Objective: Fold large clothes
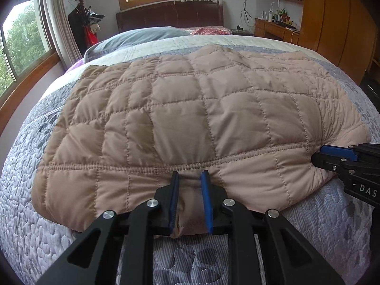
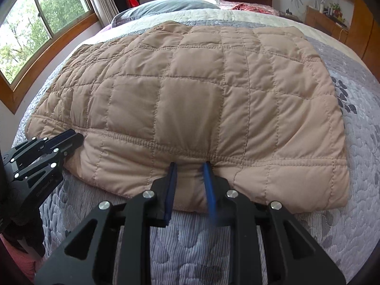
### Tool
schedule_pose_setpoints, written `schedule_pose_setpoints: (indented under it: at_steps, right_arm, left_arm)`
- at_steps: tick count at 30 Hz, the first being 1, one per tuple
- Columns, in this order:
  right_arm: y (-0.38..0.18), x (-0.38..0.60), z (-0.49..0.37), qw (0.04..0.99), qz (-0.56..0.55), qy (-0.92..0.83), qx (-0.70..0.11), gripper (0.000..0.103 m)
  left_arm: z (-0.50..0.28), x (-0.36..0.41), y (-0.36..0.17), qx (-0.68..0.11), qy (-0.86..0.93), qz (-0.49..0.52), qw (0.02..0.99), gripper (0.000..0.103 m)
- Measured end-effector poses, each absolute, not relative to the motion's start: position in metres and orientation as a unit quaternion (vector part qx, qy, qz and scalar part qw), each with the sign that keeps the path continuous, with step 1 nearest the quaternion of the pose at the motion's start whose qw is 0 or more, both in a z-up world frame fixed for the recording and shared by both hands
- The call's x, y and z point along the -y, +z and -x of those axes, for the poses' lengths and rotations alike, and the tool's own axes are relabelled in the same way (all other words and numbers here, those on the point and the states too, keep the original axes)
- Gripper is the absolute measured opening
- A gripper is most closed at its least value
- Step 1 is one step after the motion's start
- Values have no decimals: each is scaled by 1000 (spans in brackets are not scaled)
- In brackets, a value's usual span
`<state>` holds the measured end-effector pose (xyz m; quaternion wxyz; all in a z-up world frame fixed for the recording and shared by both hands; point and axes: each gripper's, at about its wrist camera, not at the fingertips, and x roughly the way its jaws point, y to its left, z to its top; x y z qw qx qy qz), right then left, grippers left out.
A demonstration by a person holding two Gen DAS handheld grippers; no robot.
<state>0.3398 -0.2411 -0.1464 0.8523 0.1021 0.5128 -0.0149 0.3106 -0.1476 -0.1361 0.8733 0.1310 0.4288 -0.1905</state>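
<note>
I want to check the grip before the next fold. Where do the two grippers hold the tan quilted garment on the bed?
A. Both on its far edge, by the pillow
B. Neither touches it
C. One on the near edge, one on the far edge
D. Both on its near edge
D: the left gripper and the right gripper each pinch a bunch of the tan quilted garment along its near edge.

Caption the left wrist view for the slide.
Left hand-held gripper pinches the near hem of a tan quilted jacket on a bed; right hand-held gripper at its corner.
</note>
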Motion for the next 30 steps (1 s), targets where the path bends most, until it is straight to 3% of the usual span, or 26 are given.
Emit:
schedule_pose_setpoints:
  at_steps: [4, 7, 9, 11, 17, 19, 21, 30]
  right_arm:
    - [-140, 250, -335, 849, -114, -2, -515, 24]
    - [-126, 258, -326, 854, -131, 21, -502, 33]
    - [-110, 265, -318, 870, -122, 22, -477, 39]
    - [-96, 275, -311, 884, -113, 11, -454, 56]
    - [-73, 327, -299, 895, -136, -4, -424, 80]
    - [-72, 349, -297, 893, -155, -5, -423, 84]
    - [-75, 384, -300, 884, -194, -6, -425, 84]
    - [-122, 472, -342, 827, -324, 27, -459, 84]
  left_arm:
    - [-310, 148, -132, -429, -183, -132, 875, 19]
    - [-305, 147, -124, -426, -185, -131, 876, 19]
    - [-299, 144, -117, -417, -188, -133, 879, 19]
    - [-295, 142, -111, -405, -187, -143, 883, 20]
    - [-311, 112, -83, -409, -199, -111, 883, 51]
    - [-331, 87, -73, -420, -189, -80, 884, 70]
    - [-353, 61, -68, -432, -179, -56, 882, 78]
    - [-454, -17, -97, -502, -157, 32, 850, 80]
